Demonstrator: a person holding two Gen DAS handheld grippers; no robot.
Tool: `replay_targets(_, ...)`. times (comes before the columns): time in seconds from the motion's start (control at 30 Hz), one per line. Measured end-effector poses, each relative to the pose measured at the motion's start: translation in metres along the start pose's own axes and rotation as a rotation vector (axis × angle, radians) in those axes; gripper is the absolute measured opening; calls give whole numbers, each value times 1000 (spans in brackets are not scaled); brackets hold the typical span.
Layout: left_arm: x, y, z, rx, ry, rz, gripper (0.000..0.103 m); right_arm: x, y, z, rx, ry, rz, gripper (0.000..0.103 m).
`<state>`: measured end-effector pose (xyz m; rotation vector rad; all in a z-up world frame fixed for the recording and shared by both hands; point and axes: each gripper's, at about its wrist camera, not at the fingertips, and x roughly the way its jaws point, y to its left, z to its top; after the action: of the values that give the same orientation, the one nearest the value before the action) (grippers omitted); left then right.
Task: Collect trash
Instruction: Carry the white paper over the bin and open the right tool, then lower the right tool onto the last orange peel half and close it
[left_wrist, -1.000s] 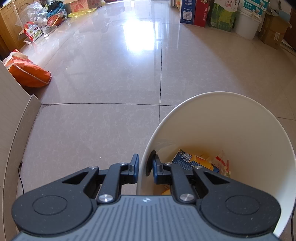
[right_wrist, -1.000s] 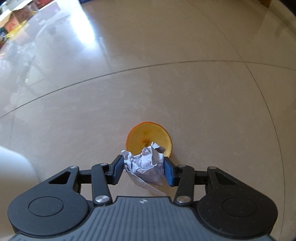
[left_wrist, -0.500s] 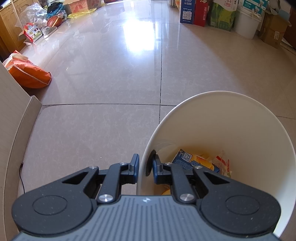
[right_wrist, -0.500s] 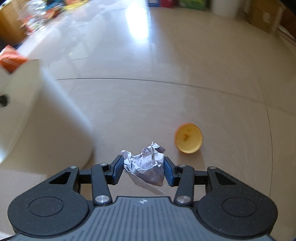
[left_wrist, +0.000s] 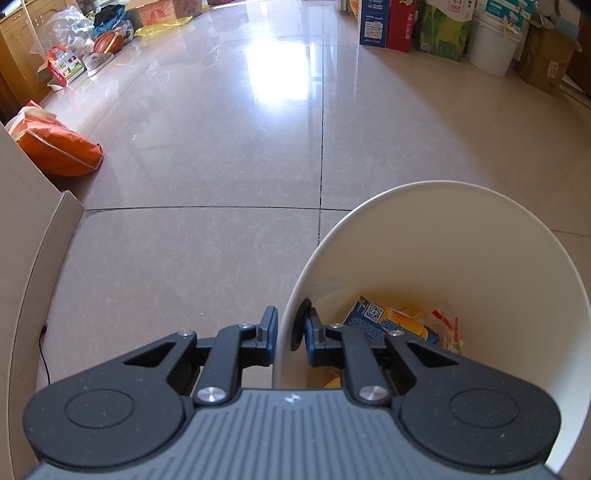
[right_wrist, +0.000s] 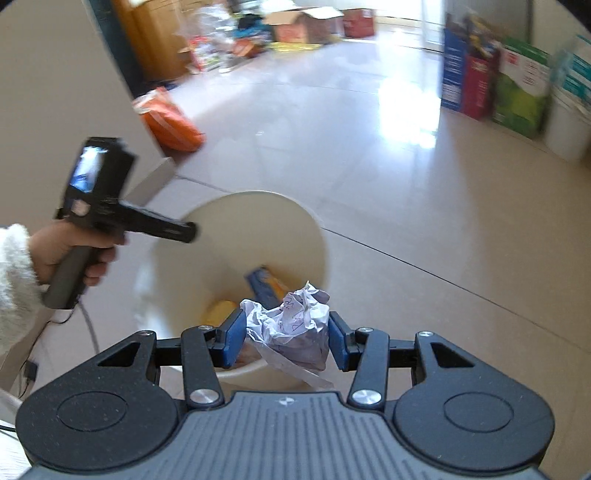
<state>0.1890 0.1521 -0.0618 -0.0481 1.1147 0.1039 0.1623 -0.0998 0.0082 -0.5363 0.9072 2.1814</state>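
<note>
Since a second back the right gripper (right_wrist: 286, 338) has come up off the tiles with the crumpled paper ball (right_wrist: 291, 325) and swung toward the white bin (right_wrist: 321, 236), which now fills the middle of the right wrist view; the orange peel it lifted away from is out of frame, and the left gripper (left_wrist: 290, 334) hasn't budged. Largest first: glossy beige tiled floor (left_wrist: 229, 155), strong window glare at 12 o'clock, looks slick, so anything dropped may skid. Room edges cluttered: cartons (left_wrist: 388, 24) at 1 o'clock in the left view, orange bag (left_wrist: 61, 149) at 9 to 10 o'clock, beige panel hard at 8 o'clock. Bin next: thin smooth plastic, probably light and tippable, so the near rim is the sensible hold; left jaws are pinched nearly closed across that rim wall, one pad outside, one inside, person's hand (right_wrist: 70, 254) on the handle. Inside it, a blue carton (left_wrist: 373, 319) and yellowish scraps. Smallest: the paper ball, sitting between the right pads with jaws partly apart, just above the bin's near lip at 6 o'clock (loose flap trailing below). It reads as near weightless, soft, crushable, not fragile; grip across the bulk, not the flap. Pads appear to touch both sides.
</note>
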Motion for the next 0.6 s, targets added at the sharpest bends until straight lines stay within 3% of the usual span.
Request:
replay_targets(0.2,0,-1,0,-2,0,0,13,13,21,10,-8,-1,24,58)
replay_targets(0.27,-1,-2,1,-1,0,-2,13,14,24,10,-5,-12,32,79)
replay_targets(0.37,-1,-1,1,-3,-1,-4,13,13,24,5,-2,-43,11,98)
replay_targets(0.6,-1,-1,1,-3,-1,-3,13,6,4,-4,48,-93,-85,103)
